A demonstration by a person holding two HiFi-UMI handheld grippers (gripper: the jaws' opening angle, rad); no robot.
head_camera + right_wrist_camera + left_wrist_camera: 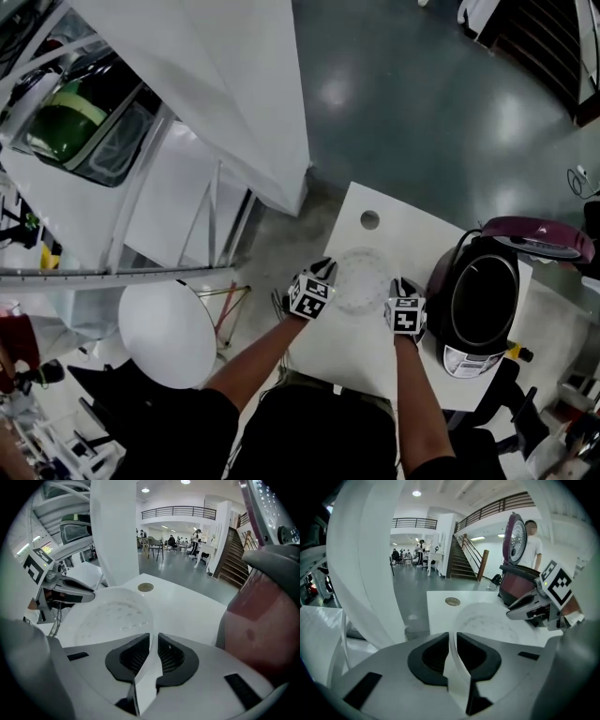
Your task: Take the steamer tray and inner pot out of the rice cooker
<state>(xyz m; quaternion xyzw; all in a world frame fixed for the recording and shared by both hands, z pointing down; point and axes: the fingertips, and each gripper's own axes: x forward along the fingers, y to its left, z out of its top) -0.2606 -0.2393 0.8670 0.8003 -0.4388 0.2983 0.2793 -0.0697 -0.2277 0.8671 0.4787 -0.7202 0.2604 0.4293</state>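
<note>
Head view: tray [361,279] over table [361,361], left of cooker [483,305]. My L gripper [326,274] & R gripper [399,287] pinch opposite rims, jaws narrow. Prob. light, thin, flexy plastic; I hold rim only.

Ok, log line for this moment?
steamer tray: out, over table beside open rice cooker | left tool: shut on rim | right tool: shut on rim

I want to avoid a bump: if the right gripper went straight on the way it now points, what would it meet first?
Probably the white table, just past the steamer tray whose rim the right gripper clamps; it points steeply down there. Whether the tray already rests on the table is unclear.
</note>
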